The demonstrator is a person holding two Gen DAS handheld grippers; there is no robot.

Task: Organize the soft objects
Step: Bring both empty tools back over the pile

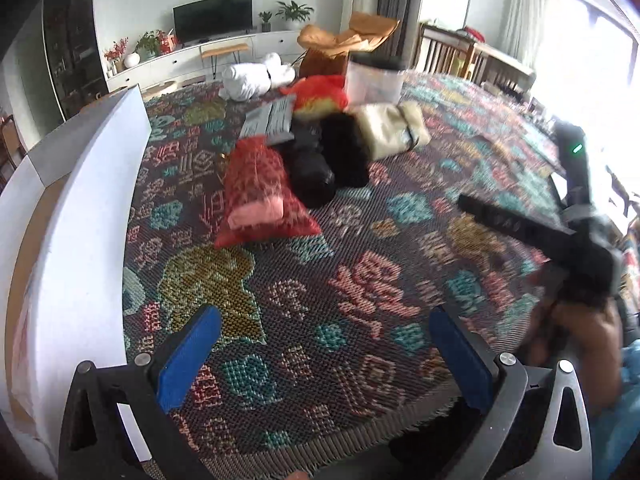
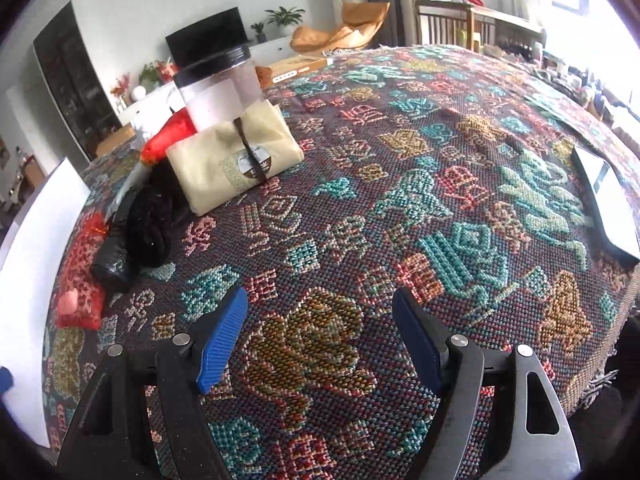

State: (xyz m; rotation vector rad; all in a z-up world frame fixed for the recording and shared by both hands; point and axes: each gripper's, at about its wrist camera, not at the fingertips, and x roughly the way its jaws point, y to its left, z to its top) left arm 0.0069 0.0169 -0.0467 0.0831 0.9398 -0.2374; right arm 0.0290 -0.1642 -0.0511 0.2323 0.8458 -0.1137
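Note:
A pile of soft things lies on the patterned tablecloth (image 1: pixel 320 280): a red mesh pouch (image 1: pixel 260 192) with a pink item inside, a black bundle (image 1: pixel 312 172), a black fuzzy item (image 1: pixel 344 148), a cream folded cloth (image 1: pixel 388 130) tied with a dark band, and a red-orange plush (image 1: pixel 320 96). The cloth (image 2: pixel 232 160), fuzzy item (image 2: pixel 148 220) and pouch (image 2: pixel 80 280) also show in the right wrist view. My left gripper (image 1: pixel 324 328) is open and empty near the table's front edge. My right gripper (image 2: pixel 320 312) is open and empty; it shows blurred in the left wrist view (image 1: pixel 520 224).
A white box wall (image 1: pixel 80 220) stands at the left. A clear jar with a black lid (image 2: pixel 220 88) stands behind the cream cloth. A grey packet (image 1: pixel 268 120) lies by the plush. A phone or tablet (image 2: pixel 604 200) lies at the right edge.

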